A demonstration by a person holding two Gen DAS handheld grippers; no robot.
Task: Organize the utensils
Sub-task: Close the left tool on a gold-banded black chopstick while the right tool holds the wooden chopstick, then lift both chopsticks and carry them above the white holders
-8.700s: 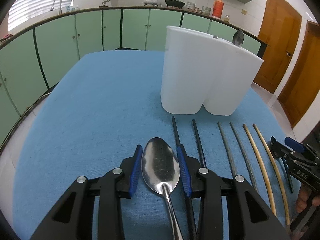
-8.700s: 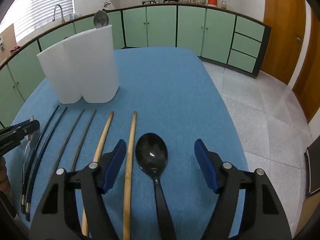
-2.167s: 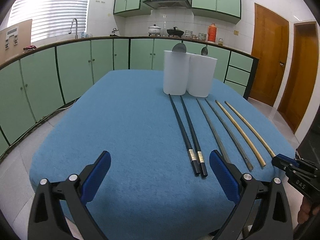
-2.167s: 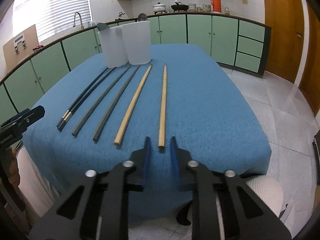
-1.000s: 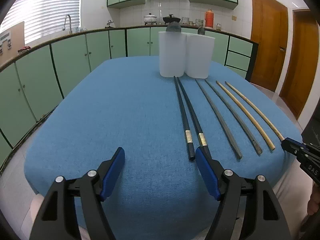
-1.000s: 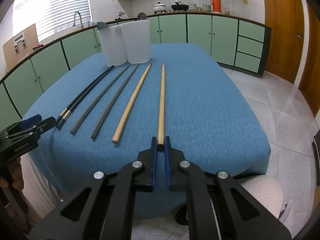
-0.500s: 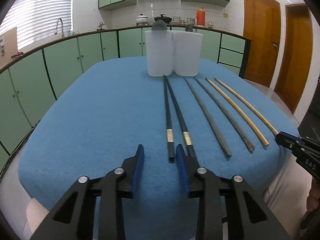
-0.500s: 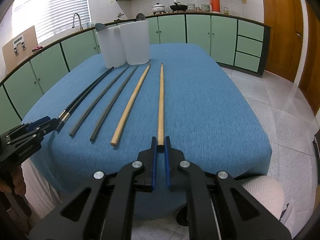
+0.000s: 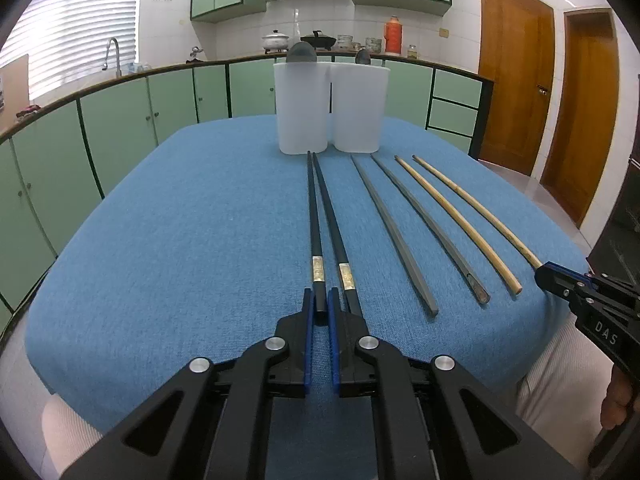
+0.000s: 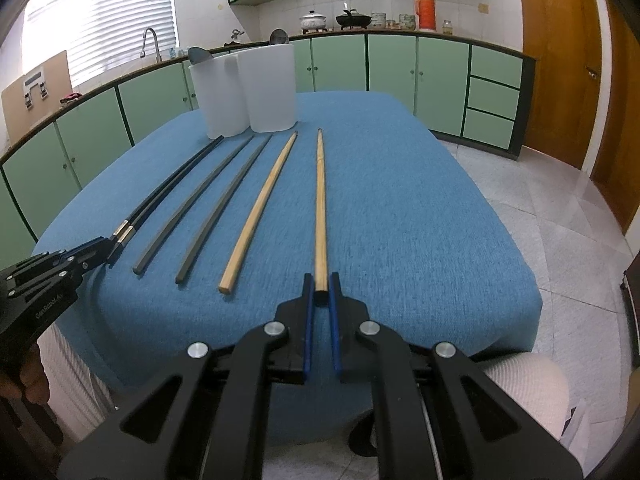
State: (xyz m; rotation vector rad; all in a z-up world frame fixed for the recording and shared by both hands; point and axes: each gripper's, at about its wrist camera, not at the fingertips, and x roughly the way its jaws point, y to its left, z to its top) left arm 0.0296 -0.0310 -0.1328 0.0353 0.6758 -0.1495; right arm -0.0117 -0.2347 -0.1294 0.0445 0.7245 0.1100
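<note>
Three pairs of long chopsticks lie side by side on the blue cloth: black [image 9: 314,220], grey [image 9: 390,228] and bamboo [image 9: 456,216]. My left gripper [image 9: 319,305] is closing tight on the near end of the left black chopstick, its pads pressed on it; the other black chopstick [image 9: 335,226] lies just to the right. My right gripper [image 10: 320,293] is shut on the near end of the outer bamboo chopstick [image 10: 320,200], which rests on the cloth. A white twin holder [image 9: 304,112] [image 10: 240,92] stands at the far end with a spoon [image 9: 301,54] in each cup.
The table's front edge [image 10: 280,400] drops off just under both grippers. In each wrist view the other gripper shows at the side: the right one [image 9: 560,280], the left one [image 10: 92,252]. Green cabinets [image 9: 120,128] ring the table, and a tiled floor [image 10: 560,208] lies to the right.
My left gripper's jaws went from wide open to shut around the end of the left black chopstick. The right gripper stayed still, shut on the bamboo chopstick.
</note>
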